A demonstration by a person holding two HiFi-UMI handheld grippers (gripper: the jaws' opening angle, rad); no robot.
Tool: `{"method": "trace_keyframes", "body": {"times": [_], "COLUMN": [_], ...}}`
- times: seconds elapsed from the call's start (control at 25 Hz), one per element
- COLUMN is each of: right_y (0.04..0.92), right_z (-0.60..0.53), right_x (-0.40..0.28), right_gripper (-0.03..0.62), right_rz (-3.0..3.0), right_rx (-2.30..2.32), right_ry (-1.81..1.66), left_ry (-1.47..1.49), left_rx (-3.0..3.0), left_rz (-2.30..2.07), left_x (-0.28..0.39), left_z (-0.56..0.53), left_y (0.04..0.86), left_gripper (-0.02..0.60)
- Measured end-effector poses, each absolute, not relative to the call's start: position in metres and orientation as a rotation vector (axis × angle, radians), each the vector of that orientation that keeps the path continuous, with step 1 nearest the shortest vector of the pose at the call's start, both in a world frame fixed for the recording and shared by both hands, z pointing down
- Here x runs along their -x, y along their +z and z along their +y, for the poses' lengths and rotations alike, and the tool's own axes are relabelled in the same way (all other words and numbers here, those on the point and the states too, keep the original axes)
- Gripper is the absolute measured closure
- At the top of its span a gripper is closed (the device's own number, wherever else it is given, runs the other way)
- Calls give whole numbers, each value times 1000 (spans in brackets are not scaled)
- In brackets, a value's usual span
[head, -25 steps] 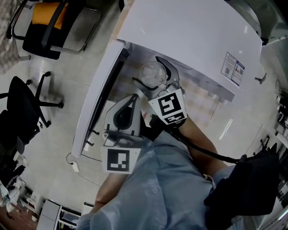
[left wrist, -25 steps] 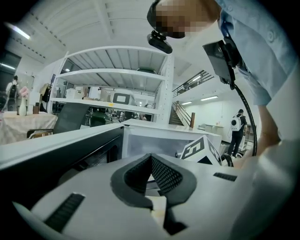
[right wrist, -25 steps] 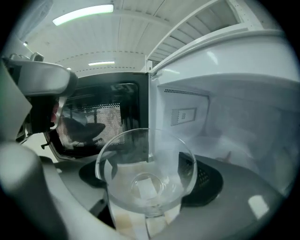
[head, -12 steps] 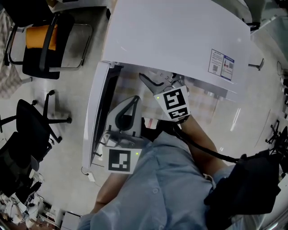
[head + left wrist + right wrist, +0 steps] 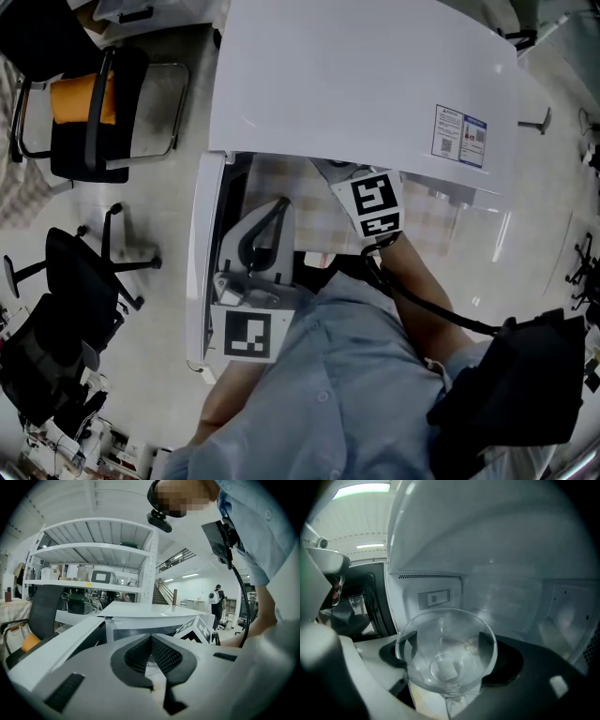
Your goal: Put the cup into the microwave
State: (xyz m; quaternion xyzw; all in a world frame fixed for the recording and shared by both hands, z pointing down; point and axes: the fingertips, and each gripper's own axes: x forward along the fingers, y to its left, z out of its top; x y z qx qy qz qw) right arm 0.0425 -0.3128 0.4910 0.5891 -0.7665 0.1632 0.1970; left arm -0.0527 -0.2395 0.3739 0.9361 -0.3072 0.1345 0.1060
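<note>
The white microwave stands with its door swung open at its left. The person's right forearm stretches straight toward the microwave's opening. The right gripper is now inside the cavity, where a second ago its jaws were still out in front. The left gripper hangs back in front of the microwave beside the door, jaws pressed together on nothing, placed as before. The clear cup is clamped between the right jaws, inside the microwave.

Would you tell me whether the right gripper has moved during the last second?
Yes. The right gripper carried the clear glass cup forward, past the white microwave's top front edge, into its cavity.
</note>
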Motion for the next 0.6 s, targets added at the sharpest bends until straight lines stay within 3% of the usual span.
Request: {"method": "trace_keyframes", "body": {"times": [0.6], "right_y": [491], "right_z": [-322], "right_x": [-44], "right_gripper": [177], "right_rz": [-2115], "right_rx": [-1655], "right_ry": [315], "left_ry": [376], "left_rx": [-2742], "left_rz": [-938], "left_x": [59], "left_z": [-242], "left_y": [373], "left_gripper": [577]}}
